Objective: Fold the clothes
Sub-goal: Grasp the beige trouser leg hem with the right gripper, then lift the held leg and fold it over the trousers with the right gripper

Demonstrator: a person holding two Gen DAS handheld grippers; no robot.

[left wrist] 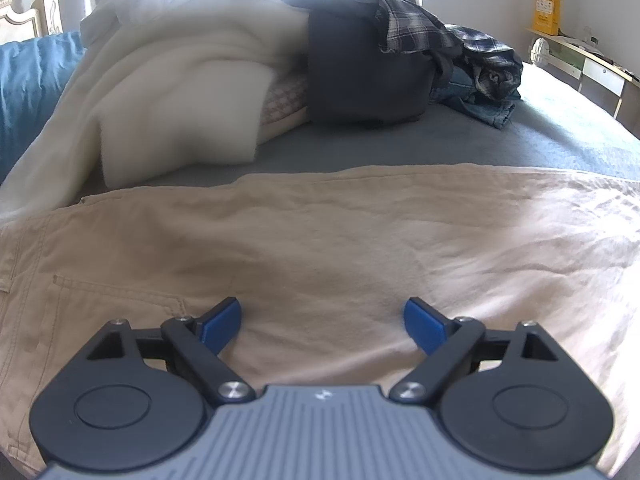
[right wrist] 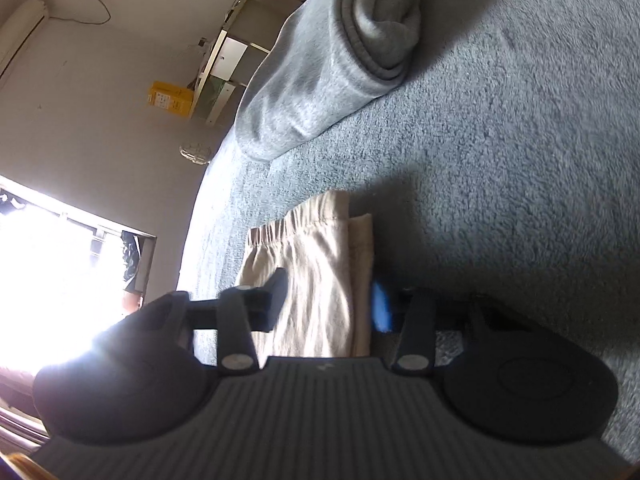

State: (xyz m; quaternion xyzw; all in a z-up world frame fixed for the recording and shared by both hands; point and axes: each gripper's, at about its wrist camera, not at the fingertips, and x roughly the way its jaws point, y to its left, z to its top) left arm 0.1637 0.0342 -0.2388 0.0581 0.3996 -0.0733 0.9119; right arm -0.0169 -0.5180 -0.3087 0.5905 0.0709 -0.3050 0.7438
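Grey blanket (left wrist: 400, 148) under beige trousers (left wrist: 320, 240)

Beige trousers (left wrist: 320, 240) lie on a grey-blue blanket (left wrist: 560, 136). Behind them sit a cream cover (left wrist: 168, 80), a dark grey cloth (left wrist: 360, 68), a blue-and-white plaid shirt (left wrist: 424, 28) and a yellow box (left wrist: 547, 13).

The left gripper (left wrist: 322, 322) is showing a ribbed grey body along the bottom of the frame, two round black discs at its lower corners, black linkage bars with silver screws, and blue pads (left wrist: 424, 324). The right gripper (right wrist: 328, 300) is looking the same, darker, with one blue pad (right wrist: 380, 308) showing.
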